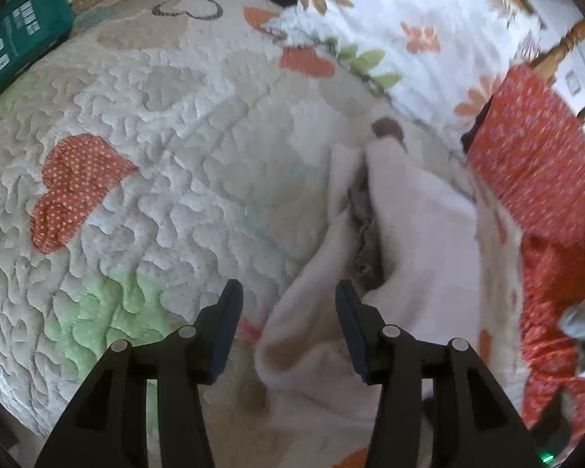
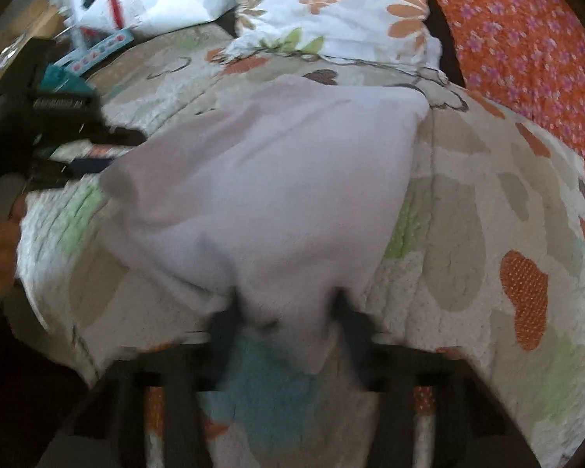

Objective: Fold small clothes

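— White garment (image 1: 405,210) on the quilt (image 1: 167,124), bunched near the left gripper (image 1: 288,304)?
— Yes, lying between the spread jaws, fingers released, nothing pinched.
— And the right gripper (image 2: 288,312)?
— Blurred; fingers apart with the garment (image 2: 277,179) draped over and between them. Cannot tell whether clamped or loose.
— Farther out?
— Orange flowered cloth (image 1: 526,163) at three o'clock, white flowered pillow (image 1: 401,11) at twelve, teal box (image 1: 19,35) at ten.
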`<control>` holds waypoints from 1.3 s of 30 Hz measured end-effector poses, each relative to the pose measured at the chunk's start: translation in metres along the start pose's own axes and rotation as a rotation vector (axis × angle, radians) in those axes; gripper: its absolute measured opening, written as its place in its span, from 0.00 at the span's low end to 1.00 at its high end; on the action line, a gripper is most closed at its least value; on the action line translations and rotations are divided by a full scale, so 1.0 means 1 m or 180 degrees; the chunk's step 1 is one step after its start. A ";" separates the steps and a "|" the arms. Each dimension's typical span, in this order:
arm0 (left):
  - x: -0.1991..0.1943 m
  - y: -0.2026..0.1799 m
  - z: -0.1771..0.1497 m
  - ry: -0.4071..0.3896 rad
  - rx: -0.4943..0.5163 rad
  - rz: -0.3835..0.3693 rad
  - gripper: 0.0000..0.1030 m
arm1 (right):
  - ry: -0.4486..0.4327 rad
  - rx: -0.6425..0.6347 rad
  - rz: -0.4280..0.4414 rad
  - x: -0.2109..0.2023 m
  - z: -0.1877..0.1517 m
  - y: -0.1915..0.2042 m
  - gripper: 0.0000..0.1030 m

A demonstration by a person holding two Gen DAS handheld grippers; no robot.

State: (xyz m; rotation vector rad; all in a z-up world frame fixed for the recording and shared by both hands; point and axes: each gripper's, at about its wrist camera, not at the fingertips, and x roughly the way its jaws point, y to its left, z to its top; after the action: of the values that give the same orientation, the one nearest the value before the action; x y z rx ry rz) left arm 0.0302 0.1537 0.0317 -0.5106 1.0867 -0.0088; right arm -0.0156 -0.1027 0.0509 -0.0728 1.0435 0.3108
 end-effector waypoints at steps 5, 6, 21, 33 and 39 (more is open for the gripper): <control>0.015 -0.005 -0.020 0.0141 0.0216 0.0322 0.47 | 0.0077 0.0105 -0.0210 -0.011 -0.002 -0.017 0.17; 0.014 -0.006 -0.024 0.0168 0.0241 0.0308 0.46 | 0.0104 0.0131 -0.0207 -0.013 -0.004 -0.021 0.17; -0.036 0.022 -0.013 -0.0156 -0.0022 0.0099 0.53 | -0.0414 0.0283 -0.0092 -0.073 -0.001 -0.025 0.30; -0.051 0.041 0.005 -0.0374 -0.0316 0.0098 0.61 | -0.0181 0.0047 0.0036 0.046 0.097 0.055 0.04; -0.055 0.050 0.013 -0.0407 -0.0438 0.0058 0.61 | 0.0074 -0.0229 0.0646 0.055 0.085 0.094 0.04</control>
State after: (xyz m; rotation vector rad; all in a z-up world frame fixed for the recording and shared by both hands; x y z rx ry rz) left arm 0.0030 0.2168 0.0632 -0.6168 0.9708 0.1141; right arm 0.0545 0.0166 0.0553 -0.0352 1.0648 0.5330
